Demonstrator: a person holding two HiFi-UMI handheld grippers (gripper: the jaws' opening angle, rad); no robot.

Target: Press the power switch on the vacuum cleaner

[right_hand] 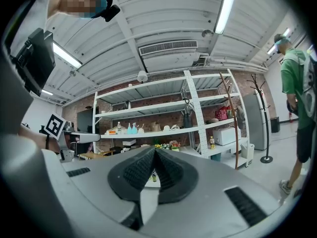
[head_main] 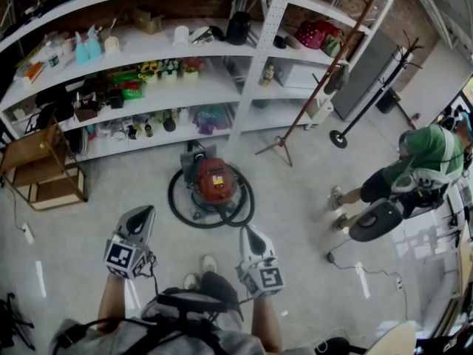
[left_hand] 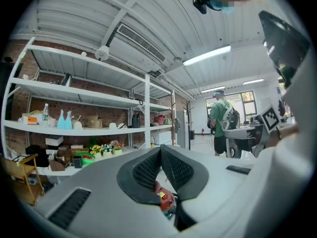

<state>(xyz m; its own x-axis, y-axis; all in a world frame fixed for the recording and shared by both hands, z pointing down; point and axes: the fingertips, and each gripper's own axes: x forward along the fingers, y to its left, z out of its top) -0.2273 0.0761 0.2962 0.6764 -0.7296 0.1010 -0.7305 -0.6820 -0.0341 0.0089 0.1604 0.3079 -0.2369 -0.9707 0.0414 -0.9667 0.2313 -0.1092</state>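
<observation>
We've got left tool [head_main: 143, 213] and right tool [head_main: 248, 232] jaws together, holding nothing, well apart from the red vacuum cleaner [head_main: 213, 182] on the floor [head_main: 295, 198] near the shelves [head_main: 222, 80]; risk: we snag its looped hose [head_main: 171, 198] or shove it instead of pressing the switch.

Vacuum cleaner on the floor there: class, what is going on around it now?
A person holds a gripper in each hand. The left gripper and right gripper are both shut and empty, held short of the red vacuum cleaner on the floor, touching nothing. Nothing is being pressed yet.
</observation>
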